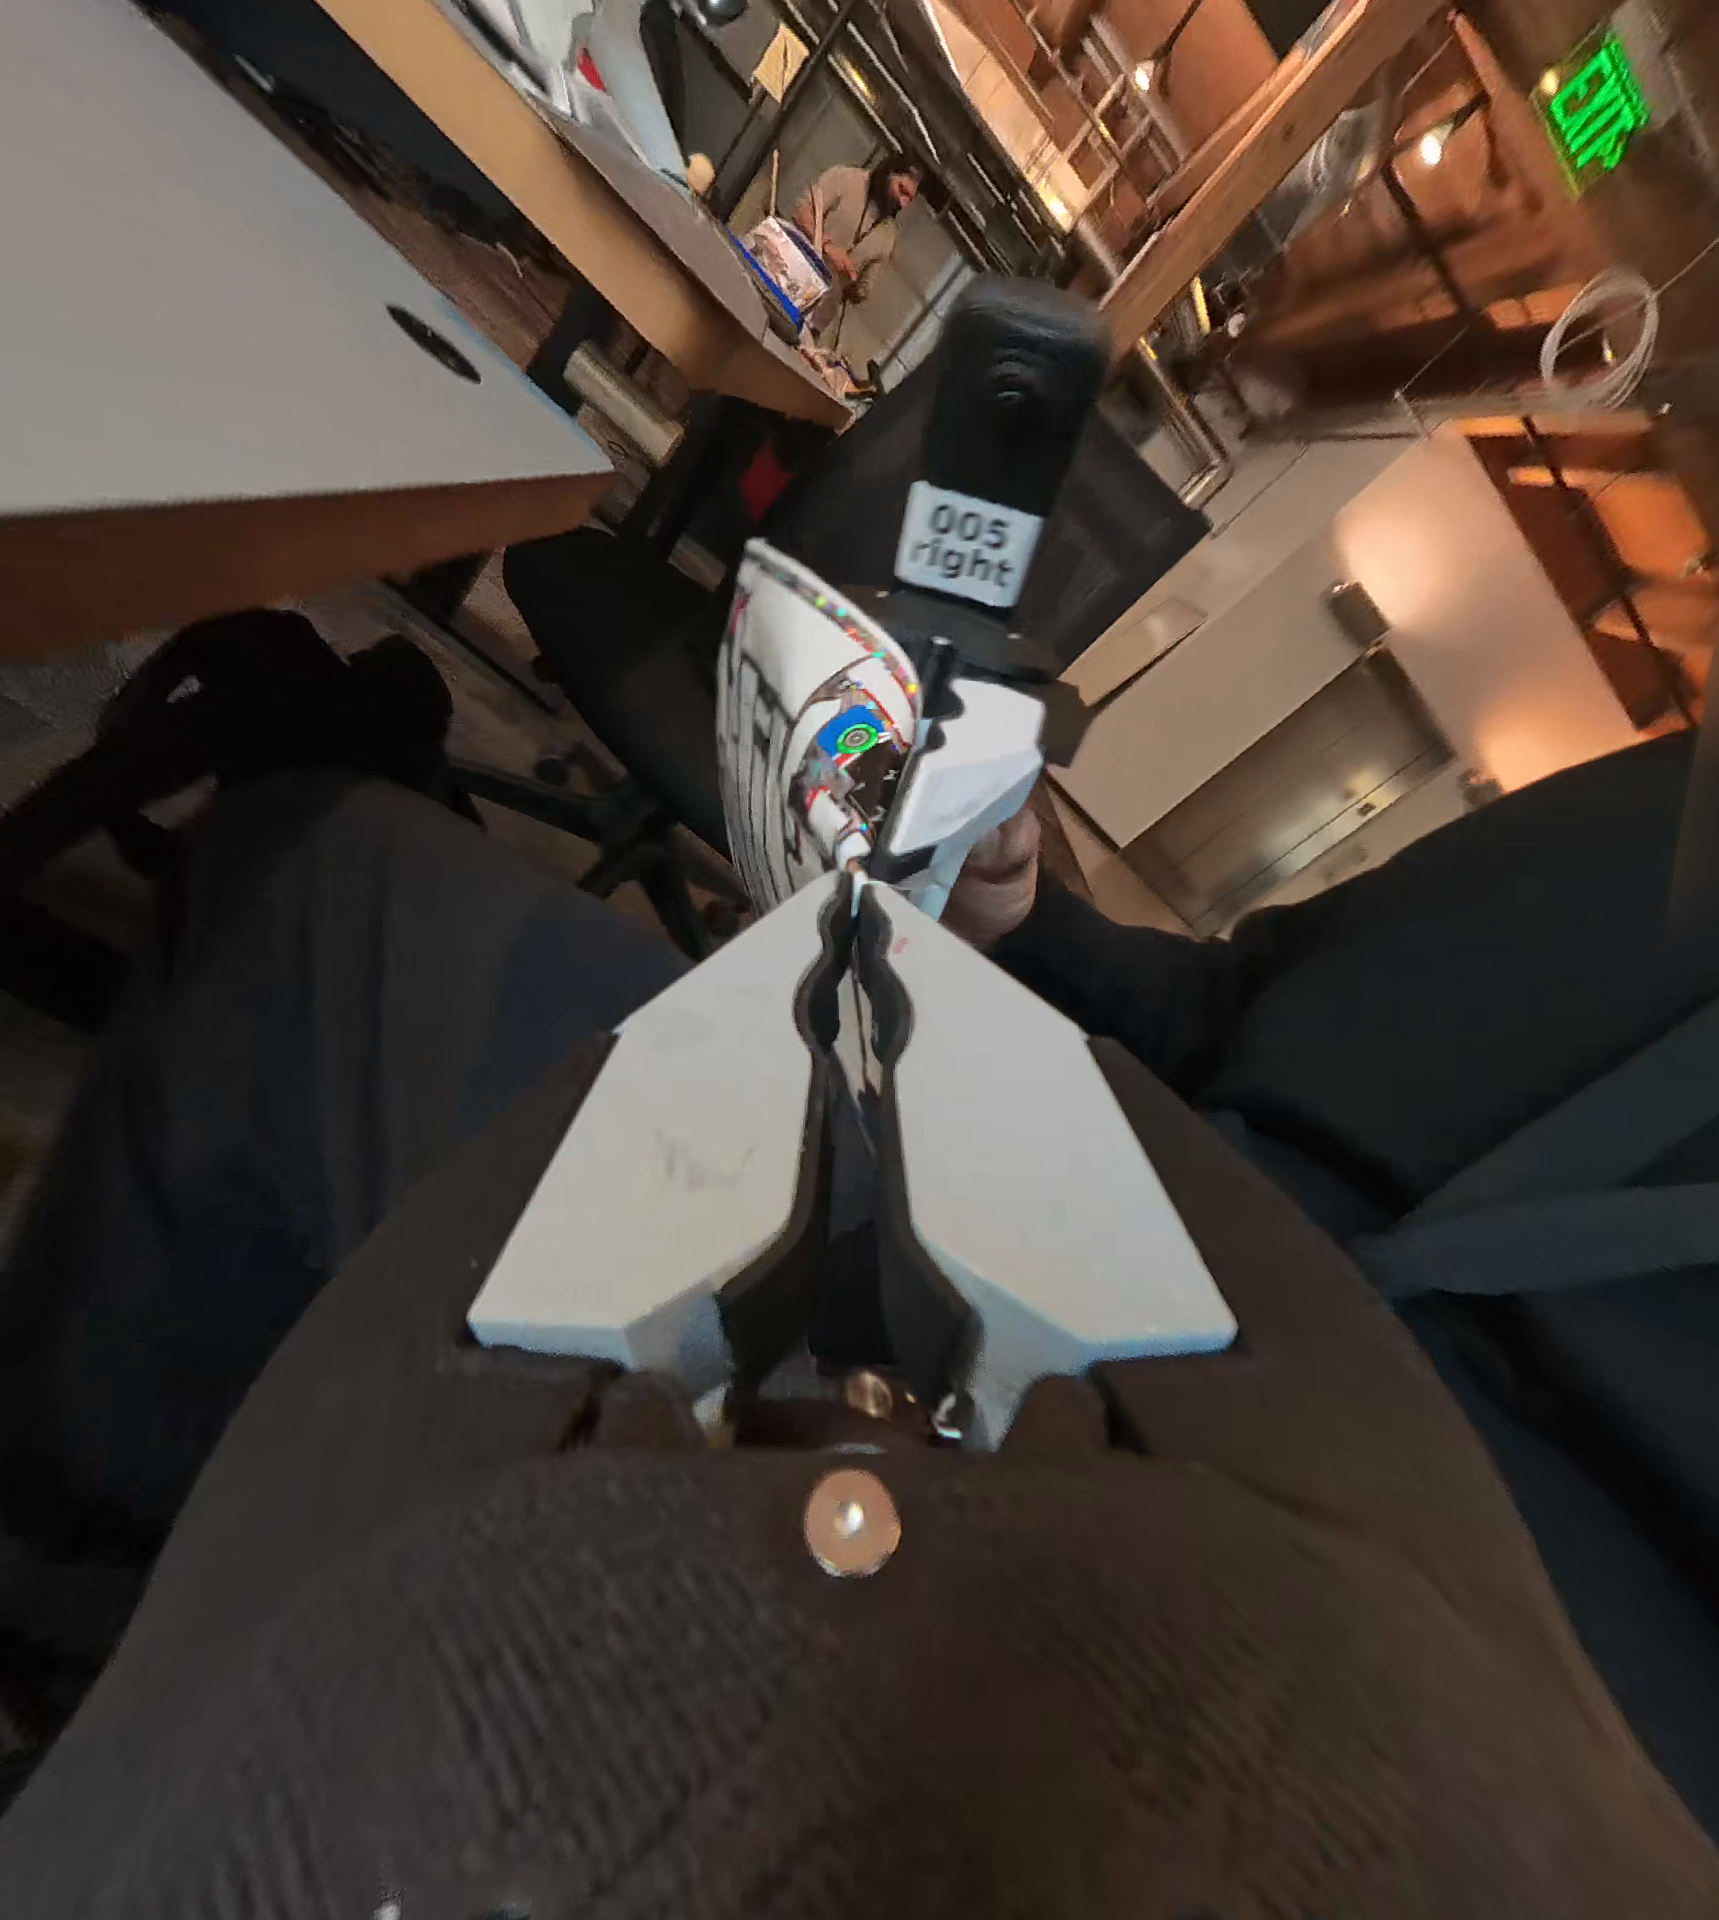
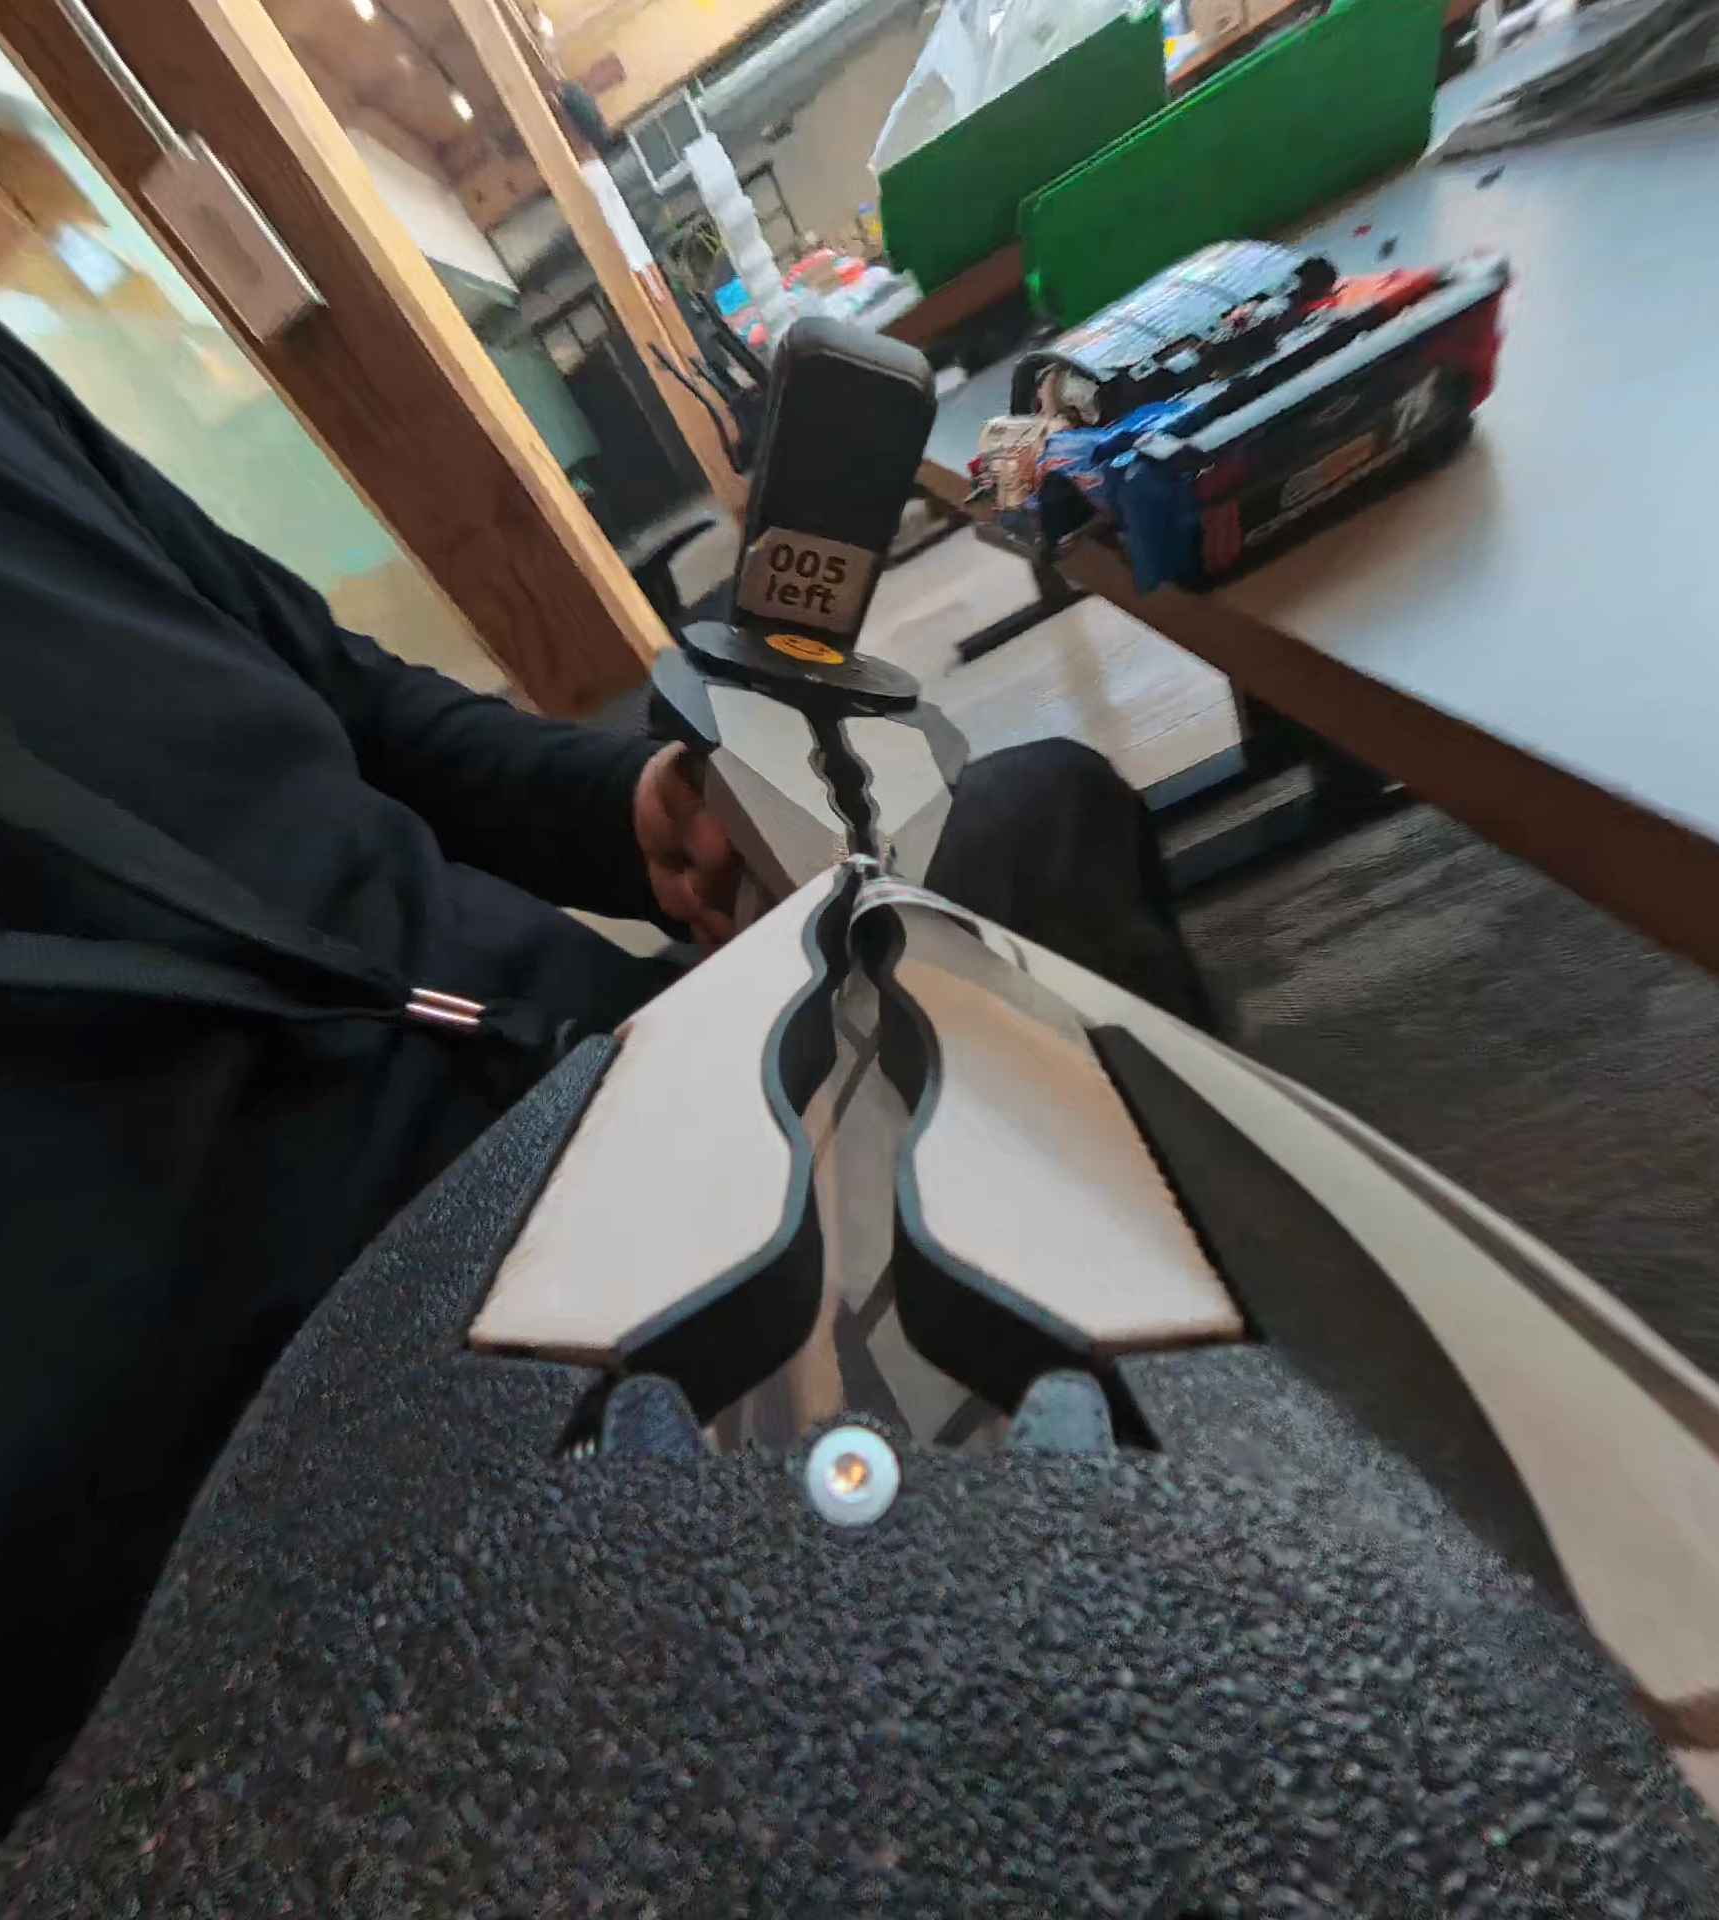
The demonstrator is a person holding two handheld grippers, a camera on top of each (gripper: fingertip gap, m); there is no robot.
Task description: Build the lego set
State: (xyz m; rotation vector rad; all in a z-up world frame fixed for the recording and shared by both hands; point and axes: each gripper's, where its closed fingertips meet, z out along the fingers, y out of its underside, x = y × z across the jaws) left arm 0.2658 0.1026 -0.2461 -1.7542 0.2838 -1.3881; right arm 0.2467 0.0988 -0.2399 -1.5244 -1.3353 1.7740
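Left hand-held gripper (image 1: 857,902) and right hand-held gripper (image 2: 860,891) meet tip to tip, both clenched on a thin printed sheet (image 1: 793,748) that appears to be a sticker sheet with a shiny border. The sheet curls up and to the left from the pinched corner in the left wrist view; its glossy back (image 2: 1198,1060) sweeps near and right past the right fingers. Both tools hang over the person's lap, below and clear of the table edge (image 2: 1457,665). The lego box (image 2: 1291,416) lies on the table top near that edge, far right, well apart from the grippers.
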